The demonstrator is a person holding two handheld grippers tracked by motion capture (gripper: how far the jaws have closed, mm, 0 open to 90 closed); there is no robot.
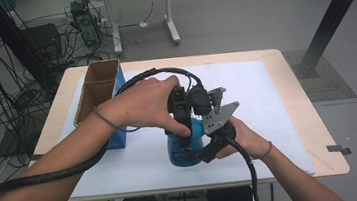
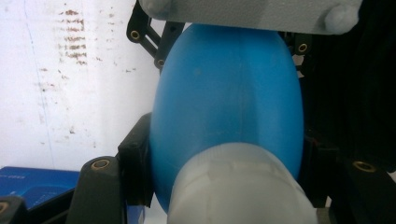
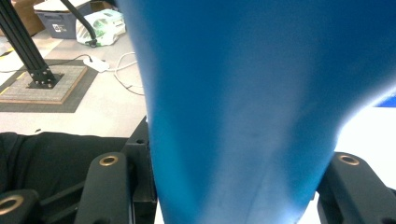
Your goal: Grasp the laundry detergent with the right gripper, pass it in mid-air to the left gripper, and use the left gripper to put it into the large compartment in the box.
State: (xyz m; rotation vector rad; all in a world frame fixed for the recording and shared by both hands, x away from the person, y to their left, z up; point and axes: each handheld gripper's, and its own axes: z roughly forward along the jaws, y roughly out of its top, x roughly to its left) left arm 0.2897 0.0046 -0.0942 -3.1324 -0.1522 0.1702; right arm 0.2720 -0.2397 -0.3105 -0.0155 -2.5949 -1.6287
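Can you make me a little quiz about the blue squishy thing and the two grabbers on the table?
1. True or false: the blue bulb lies inside the cardboard box.
2. What is the left gripper shut on? A) the blue bulb B) the cardboard box C) nothing
3. Fill in: in the high view, the cardboard box stands to the ____ of the blue bulb.

Key
1. False. It sits on the white mat, clear of the box, clamped between both tools.
2. A. The left gripper view shows its jaws pressing the bulb's sides; the right gripper is shut on the bulb too, lower down.
3. Left, and farther back on the table.
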